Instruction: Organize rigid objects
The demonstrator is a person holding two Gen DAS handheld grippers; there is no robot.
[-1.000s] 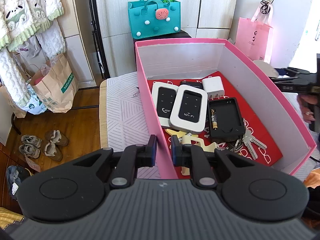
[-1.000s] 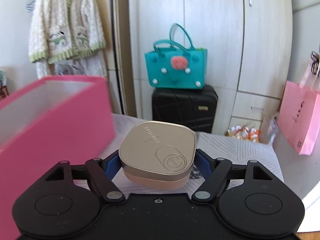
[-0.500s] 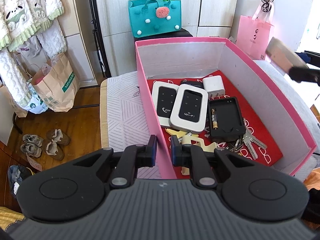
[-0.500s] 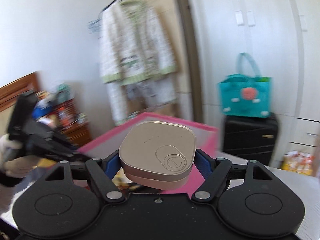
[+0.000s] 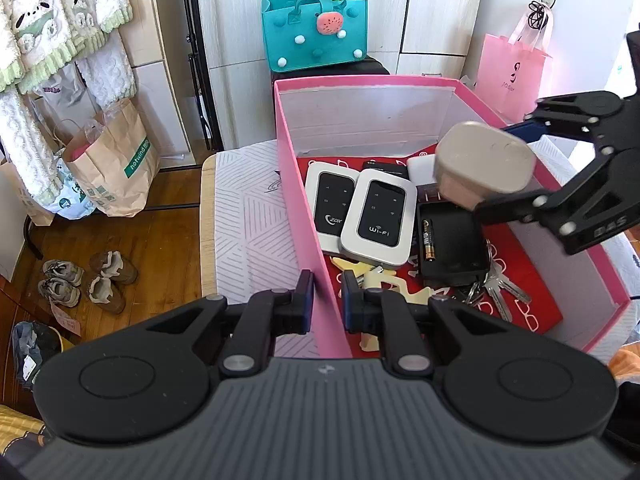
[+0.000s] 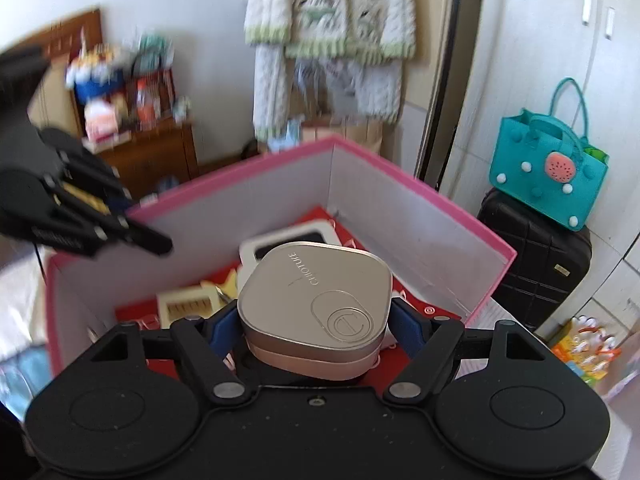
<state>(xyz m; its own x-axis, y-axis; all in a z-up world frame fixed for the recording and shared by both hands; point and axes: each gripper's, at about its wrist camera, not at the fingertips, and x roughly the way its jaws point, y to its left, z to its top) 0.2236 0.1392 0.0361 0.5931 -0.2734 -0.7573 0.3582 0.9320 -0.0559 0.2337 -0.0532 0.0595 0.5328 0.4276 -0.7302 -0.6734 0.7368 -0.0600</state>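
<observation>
A: Bedroom, pink box (image 5: 304,216) on a patterned white surface. L gripper (image 5: 325,303) is seen clamped on the box's near-left wall, pads narrow w/ the wall pinched between them.

B: And the R gripper (image 6: 316,326)?

A: Closed on a champagne-gold compact case (image 6: 314,302), squeezed side to side by the blue pads. The case is held in the air above the box interior, over the right-rear part, touching nothing below.

B: Contents noted?

A: Two white Wi-Fi routers (image 5: 378,220) lying side by side, overlapping; a black battery tray (image 5: 452,240) w/ one AA cell just right of them; keys (image 5: 500,288) at the front; a white charger (image 5: 420,168) near the back wall. A teal bag (image 5: 314,28) is seen behind the box.
</observation>
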